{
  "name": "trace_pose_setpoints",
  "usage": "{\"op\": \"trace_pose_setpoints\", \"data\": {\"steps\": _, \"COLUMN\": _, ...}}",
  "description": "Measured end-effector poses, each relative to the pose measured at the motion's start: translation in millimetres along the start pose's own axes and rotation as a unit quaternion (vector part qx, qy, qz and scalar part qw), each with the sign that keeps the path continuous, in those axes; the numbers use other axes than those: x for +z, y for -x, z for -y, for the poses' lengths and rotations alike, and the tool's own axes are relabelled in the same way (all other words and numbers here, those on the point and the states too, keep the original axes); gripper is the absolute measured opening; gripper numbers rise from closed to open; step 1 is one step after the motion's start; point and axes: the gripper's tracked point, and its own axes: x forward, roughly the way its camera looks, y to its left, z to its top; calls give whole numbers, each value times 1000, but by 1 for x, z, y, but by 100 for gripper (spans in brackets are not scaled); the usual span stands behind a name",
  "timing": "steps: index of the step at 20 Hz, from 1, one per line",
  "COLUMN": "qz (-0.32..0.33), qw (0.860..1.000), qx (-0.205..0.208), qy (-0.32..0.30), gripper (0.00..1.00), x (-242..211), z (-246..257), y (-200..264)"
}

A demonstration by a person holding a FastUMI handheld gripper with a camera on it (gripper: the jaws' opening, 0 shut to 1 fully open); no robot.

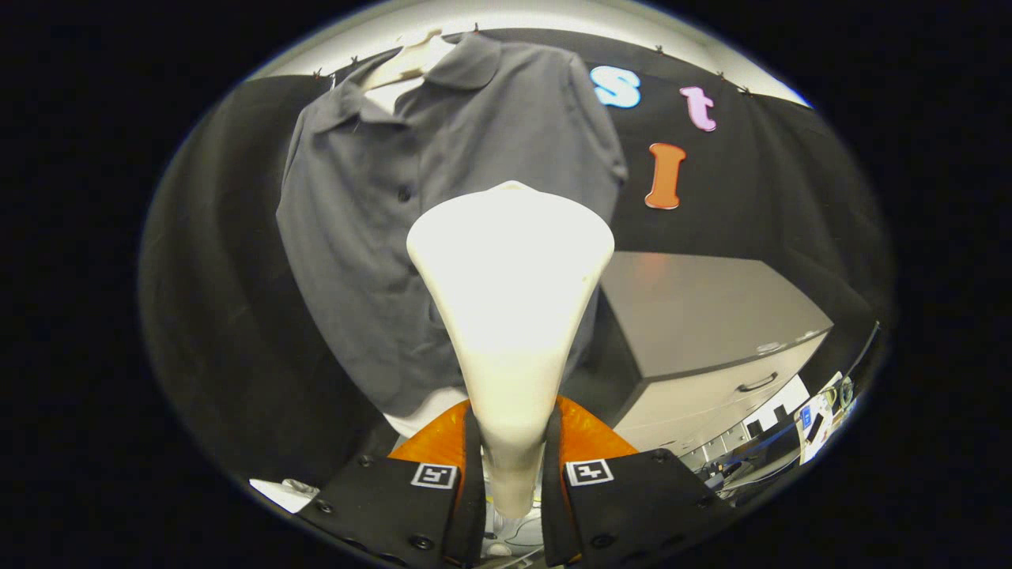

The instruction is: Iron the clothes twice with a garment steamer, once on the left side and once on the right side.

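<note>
My gripper (pixel 511 442), pointing forward, clamps both fingers on the garment steamer (pixel 510 276) (head flaring upward); grey shirt (pixel 371 237) hangs beyond.

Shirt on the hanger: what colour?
Plain dark grey shirt, clearest in the gripper view, beyond the steamer head.

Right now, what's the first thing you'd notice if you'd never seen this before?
The big white steamer head, glowing bright, gripped between the tool's two fingers and flaring wide just ahead of them. Right behind it hangs a grey polo shirt with buttons, on the black cloth wall. Off to the shirt's right stands a pale cabinet with a drawer handle.
</note>
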Motion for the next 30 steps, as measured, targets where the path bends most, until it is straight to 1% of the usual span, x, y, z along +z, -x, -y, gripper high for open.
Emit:
{"op": "trace_pose_setpoints", "data": {"steps": 6, "qz": 88, "qw": 995, "qx": -38, "qy": -27, "gripper": 36, "x": 103, "z": 78, "y": 68}}
{"op": "trace_pose_setpoints", "data": {"steps": 9, "qz": 134, "qw": 990, "qx": -45, "qy": -28, "gripper": 36, "x": 156, "z": 114, "y": 112}}
{"op": "trace_pose_setpoints", "data": {"steps": 11, "qz": 162, "qw": 986, "qx": -45, "qy": -21, "gripper": 36, "x": 178, "z": 137, "y": 133}}
{"op": "trace_pose_setpoints", "data": {"steps": 14, "qz": 187, "qw": 982, "qx": -21, "qy": -16, "gripper": 36, "x": 184, "z": 163, "y": 168}}
{"op": "trace_pose_setpoints", "data": {"steps": 16, "qz": 183, "qw": 983, "qx": -9, "qy": -12, "gripper": 36, "x": 174, "z": 182, "y": 182}}
{"op": "trace_pose_setpoints", "data": {"steps": 19, "qz": 193, "qw": 981, "qx": 0, "qy": -19, "gripper": 36, "x": 165, "z": 209, "y": 199}}
{"op": "trace_pose_setpoints", "data": {"steps": 26, "qz": 194, "qw": 980, "qx": 45, "qy": -15, "gripper": 36, "x": 160, "z": 231, "y": 216}}
{"op": "trace_pose_setpoints", "data": {"steps": 30, "qz": 188, "qw": 981, "qx": 44, "qy": -15, "gripper": 36, "x": 154, "z": 248, "y": 215}}
